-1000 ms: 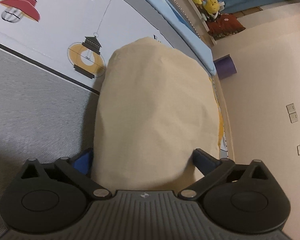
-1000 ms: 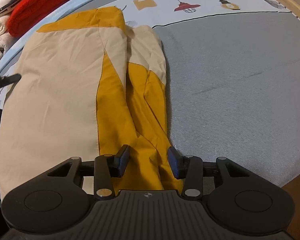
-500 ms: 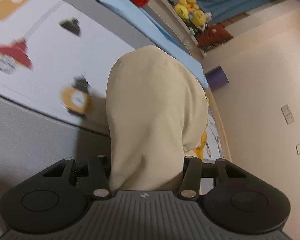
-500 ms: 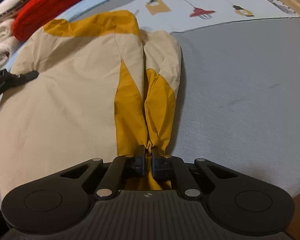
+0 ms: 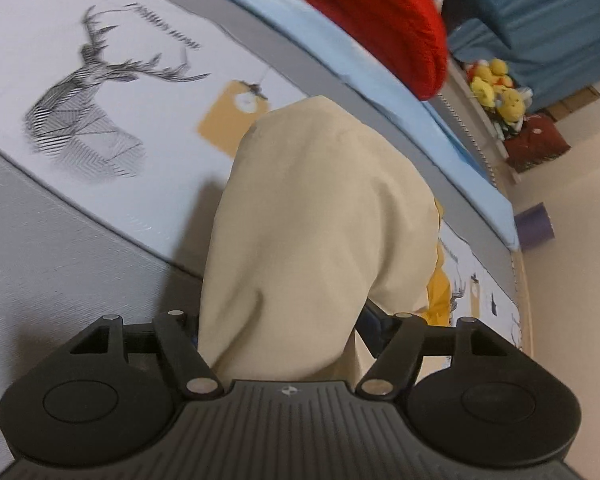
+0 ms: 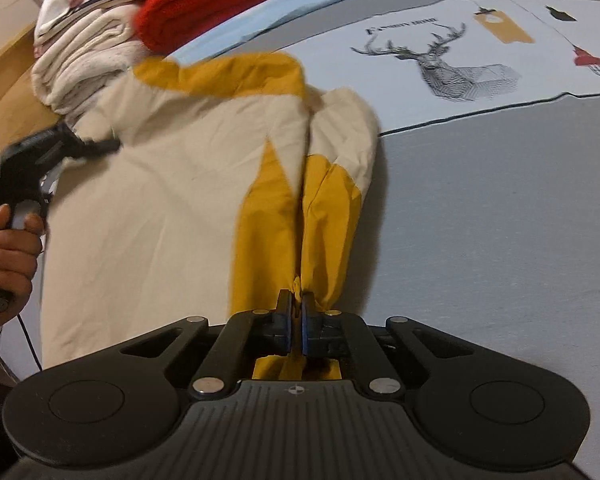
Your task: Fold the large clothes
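On the bed point(image 6: 500, 220), lying spread from 12 to 7 o'clock in the right wrist view: cream and yellow garment point(image 6: 160, 220), hem toward the camera, far end reaching the stacked laundry point(image 6: 84, 64) at 10 o'clock. Pinching a bunched yellow fold at the near edge, at 6 o'clock, with the right gripper point(image 6: 296, 320), jaws pressed together on the cloth. Probably gripping there to get a firm corner for carrying that side over without the thin fabric slipping.

At 9 o'clock in the same view, reaching in at the opposite cream edge with the left gripper point(image 6: 80, 148), carried by a hand point(image 6: 12, 248) around its handle. Working from both sides presumably to keep the wide panel taut and the fold line straight.

In the left wrist view, bulging up from 6 toward 12 o'clock between the fingers: a thick mound of cream cloth. Opening the jaws of the left gripper point(image 5: 284, 328) around it, the blue pad at 4 o'clock showing bare, so seemingly loosening rather than clamping. Likely letting go to set that edge down, or regrasping a thinner layer.
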Motion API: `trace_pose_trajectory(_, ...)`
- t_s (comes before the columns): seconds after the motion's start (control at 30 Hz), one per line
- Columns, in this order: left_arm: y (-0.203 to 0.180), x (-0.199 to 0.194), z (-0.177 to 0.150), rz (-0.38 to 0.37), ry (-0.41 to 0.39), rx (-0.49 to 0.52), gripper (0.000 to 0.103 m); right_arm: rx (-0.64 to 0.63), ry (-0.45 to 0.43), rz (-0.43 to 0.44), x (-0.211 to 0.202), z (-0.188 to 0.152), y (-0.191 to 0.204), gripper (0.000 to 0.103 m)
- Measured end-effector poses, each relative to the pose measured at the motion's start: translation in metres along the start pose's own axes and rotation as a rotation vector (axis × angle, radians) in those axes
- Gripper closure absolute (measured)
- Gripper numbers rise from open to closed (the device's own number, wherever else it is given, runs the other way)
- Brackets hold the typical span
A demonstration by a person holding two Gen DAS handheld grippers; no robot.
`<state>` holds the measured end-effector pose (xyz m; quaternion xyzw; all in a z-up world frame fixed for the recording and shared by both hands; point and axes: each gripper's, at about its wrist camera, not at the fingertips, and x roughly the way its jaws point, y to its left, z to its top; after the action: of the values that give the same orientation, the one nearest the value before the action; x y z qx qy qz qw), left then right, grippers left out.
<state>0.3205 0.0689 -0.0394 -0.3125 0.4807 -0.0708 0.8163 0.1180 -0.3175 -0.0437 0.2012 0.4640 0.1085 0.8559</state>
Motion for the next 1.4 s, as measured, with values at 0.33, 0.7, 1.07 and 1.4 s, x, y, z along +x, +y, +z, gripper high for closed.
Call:
trace_pose_trajectory(0.33,0.007,-0.066,-0.01,0.01,-0.155,0.02,0.02,0.004,-0.006,-0.011,-0.008,-0.013,0.005,0.101)
trace_pose_trajectory(0.7,-0.025,-0.079,-0.159,0.26,0.119,0.677,0.022,-0.039,-0.061,-0.036,-0.016,-0.017,0.019,0.101)
trace_pose_trajectory(1.07,0.039,-0.101,-0.173,0.094,0.19,0.163,0.027,-0.01,-0.055,-0.07,-0.018,-0.024,0.016,0.069)
trace_pose_trajectory(1.4,0.028,-0.107,-0.156,0.095,0.075,0.309,0.029,-0.059,0.062,-0.073,-0.003,-0.039,0.027,0.074)
